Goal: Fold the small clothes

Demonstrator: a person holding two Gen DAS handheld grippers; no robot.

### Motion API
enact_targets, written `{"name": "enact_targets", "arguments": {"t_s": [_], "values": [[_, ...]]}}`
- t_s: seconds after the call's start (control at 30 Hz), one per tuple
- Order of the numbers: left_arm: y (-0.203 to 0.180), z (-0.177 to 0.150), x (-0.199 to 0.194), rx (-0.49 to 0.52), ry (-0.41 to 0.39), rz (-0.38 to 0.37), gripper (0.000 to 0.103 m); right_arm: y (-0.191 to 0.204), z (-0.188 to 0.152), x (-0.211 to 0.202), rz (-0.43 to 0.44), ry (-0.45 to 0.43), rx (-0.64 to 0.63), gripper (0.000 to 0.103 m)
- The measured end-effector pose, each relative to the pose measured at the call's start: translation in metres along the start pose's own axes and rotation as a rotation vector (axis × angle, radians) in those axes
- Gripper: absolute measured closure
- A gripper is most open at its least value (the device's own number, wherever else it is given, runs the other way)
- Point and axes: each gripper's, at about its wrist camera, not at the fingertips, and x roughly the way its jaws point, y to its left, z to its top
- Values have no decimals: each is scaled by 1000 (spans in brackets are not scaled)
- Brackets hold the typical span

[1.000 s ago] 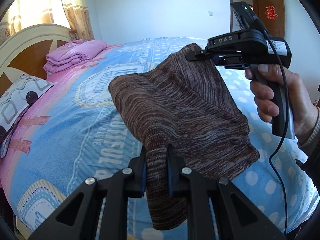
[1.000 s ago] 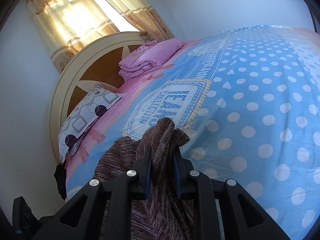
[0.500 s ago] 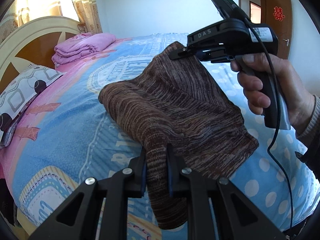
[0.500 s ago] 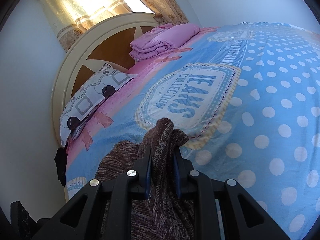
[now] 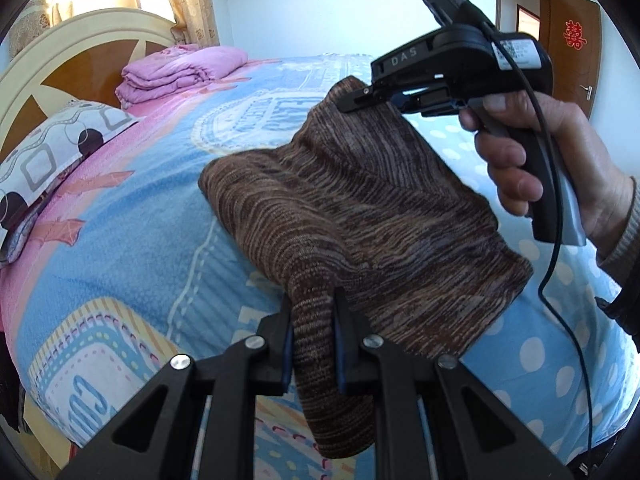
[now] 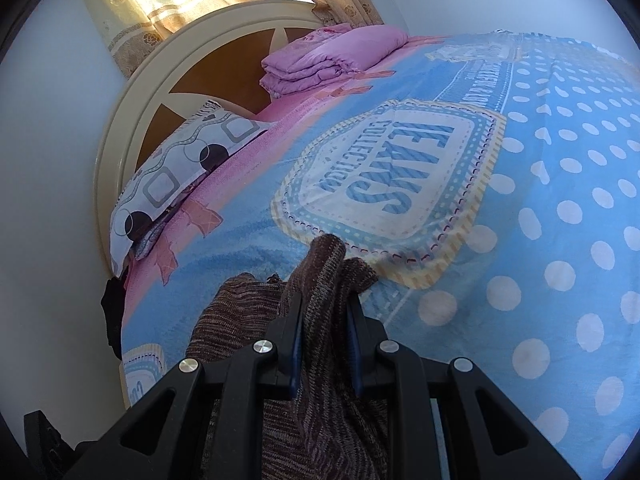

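Observation:
A brown striped knit garment [image 5: 360, 216] is held up above the bed between both grippers. My left gripper [image 5: 312, 308] is shut on its near corner, with a flap hanging below the fingers. My right gripper [image 5: 356, 102], held in a hand, is shut on the far upper corner. In the right wrist view the right gripper [image 6: 324, 312] pinches a bunched fold of the garment [image 6: 324, 264], which hangs down behind and to the left.
The bed [image 6: 540, 200] has a blue polka-dot cover with a printed badge. A folded pink blanket [image 5: 180, 72] lies by the cream headboard [image 5: 60, 52]. A patterned pillow [image 5: 48, 152] lies at the left. A wooden door [image 5: 572, 48] is at the far right.
Both grippers have carried the garment a little toward the headboard; the grip on each corner is unchanged.

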Motion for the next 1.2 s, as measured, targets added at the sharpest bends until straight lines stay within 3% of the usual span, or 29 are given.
{"name": "enact_targets", "arguments": {"t_s": [0.37,0.5,0.7,0.87,1.03,1.1,1.2], "values": [[0,-16,9,-14,0,37,85,-22,-10,26,-57,62,42,84],[-3,-20,8,-10,-6,46,84,-25,-16,36,-117,77,2,84],[-6,-22,3,-7,3,55,79,-33,-18,29,-98,59,36,80],[-9,-24,-12,20,-25,75,75,-36,-25,5,-65,22,67,64],[-3,-17,-20,13,-58,99,74,-36,-32,-14,-37,17,73,64],[2,-11,-21,2,-71,118,67,-33,-40,-23,-24,33,68,64],[19,0,-21,-37,-124,176,48,-27,-63,-44,-19,57,43,64]]}}
